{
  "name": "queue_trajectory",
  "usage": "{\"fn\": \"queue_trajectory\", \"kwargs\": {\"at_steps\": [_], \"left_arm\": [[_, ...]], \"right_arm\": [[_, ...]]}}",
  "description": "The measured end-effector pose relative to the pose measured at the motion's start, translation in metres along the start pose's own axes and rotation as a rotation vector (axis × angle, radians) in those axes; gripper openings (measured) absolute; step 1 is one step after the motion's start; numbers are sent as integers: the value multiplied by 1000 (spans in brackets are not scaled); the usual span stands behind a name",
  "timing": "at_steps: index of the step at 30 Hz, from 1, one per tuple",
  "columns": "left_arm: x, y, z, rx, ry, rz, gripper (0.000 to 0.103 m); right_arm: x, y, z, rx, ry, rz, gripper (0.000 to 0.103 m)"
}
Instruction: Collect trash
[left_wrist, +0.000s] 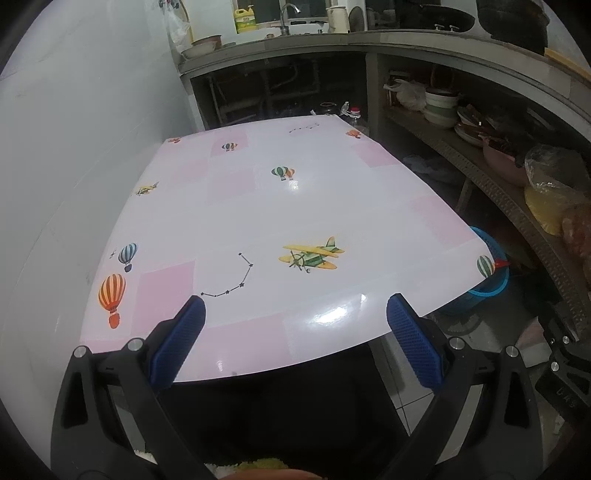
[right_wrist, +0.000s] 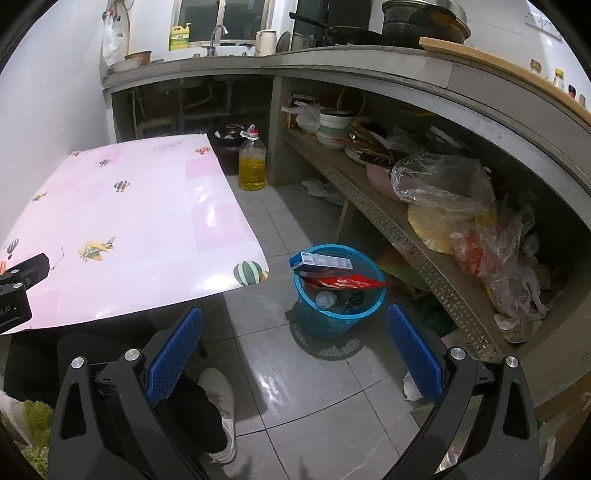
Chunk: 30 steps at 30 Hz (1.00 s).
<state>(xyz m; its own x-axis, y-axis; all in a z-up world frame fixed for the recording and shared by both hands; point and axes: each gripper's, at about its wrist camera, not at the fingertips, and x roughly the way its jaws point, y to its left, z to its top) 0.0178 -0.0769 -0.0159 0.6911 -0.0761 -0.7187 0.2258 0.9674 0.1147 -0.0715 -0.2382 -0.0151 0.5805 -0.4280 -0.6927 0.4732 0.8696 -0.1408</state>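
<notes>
Nearest each camera, both grippers' blue-padded fingers, left (left_wrist: 295, 317) and right (right_wrist: 294, 325), are spread wide and hold nothing. Beyond them, the glossy pink counter printed with balloons and planes (left_wrist: 258, 214) shows no trash. Farther right on the tiled floor, the blue plastic mesh basket (right_wrist: 338, 321) already holds a blue-and-white carton (right_wrist: 320, 261), red wrapper (right_wrist: 347, 283) and clear bottle (right_wrist: 327, 299), so collecting looks essentially finished.
</notes>
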Motion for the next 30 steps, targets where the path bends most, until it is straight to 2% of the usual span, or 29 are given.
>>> {"fn": "queue_trajectory", "kwargs": {"at_steps": [30], "left_arm": [[7,8,2,-18,12,8,95]], "right_arm": [[-1,1,8,-4,-5,-4,97]]}}
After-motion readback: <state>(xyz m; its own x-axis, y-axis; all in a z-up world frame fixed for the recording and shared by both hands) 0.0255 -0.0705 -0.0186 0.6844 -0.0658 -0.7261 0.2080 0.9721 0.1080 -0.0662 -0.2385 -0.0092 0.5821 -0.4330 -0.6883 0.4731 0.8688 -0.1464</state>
